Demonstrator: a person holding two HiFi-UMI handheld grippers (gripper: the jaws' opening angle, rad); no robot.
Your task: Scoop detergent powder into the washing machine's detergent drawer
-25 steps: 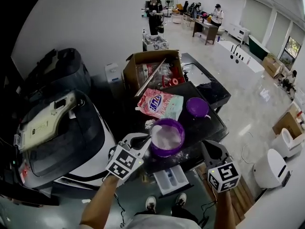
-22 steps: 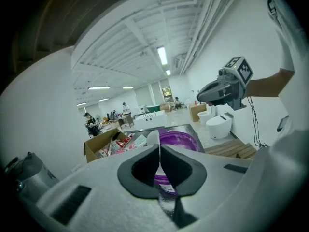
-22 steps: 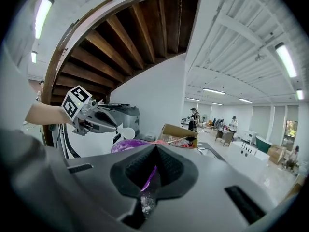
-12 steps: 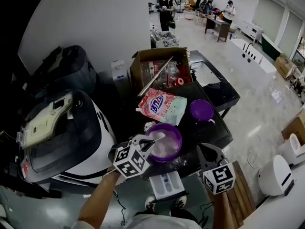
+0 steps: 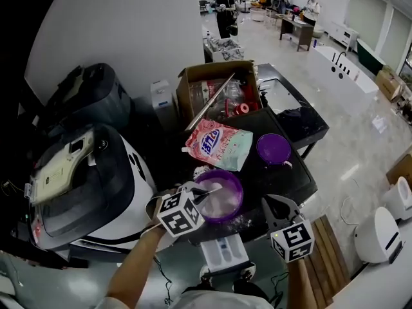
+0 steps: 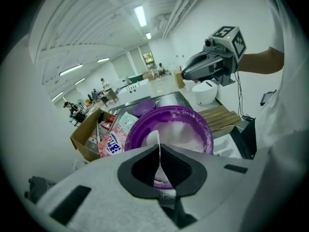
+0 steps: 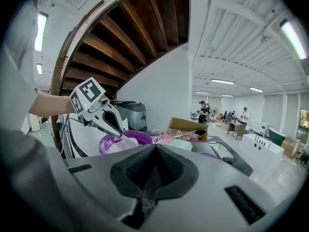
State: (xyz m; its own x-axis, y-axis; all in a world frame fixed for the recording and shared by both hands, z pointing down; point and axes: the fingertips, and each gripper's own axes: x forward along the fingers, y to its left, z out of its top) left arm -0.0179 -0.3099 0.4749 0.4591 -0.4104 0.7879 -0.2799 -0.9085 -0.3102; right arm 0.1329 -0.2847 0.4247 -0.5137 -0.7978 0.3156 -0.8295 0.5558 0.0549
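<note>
Free gap above drawer point(image 5: 224, 255); bag point(image 5: 219, 148), lid point(image 5: 273, 148) crowd table point(image 5: 286, 182) behind bowl point(image 5: 237, 207).

Plain white wall point(image 5: 129, 31), glossy pale floor point(image 5: 357, 131), ceiling strip lights point(image 6: 141, 16), distant desk point(image 5: 297, 28), wooden slats point(image 7: 130, 37) overhead

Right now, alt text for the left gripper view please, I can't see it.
The left gripper is shut on a thin white scoop dipped into a purple bowl of white powder. A pink detergent bag lies left of the bowl; the right gripper hangs at upper right.
</note>
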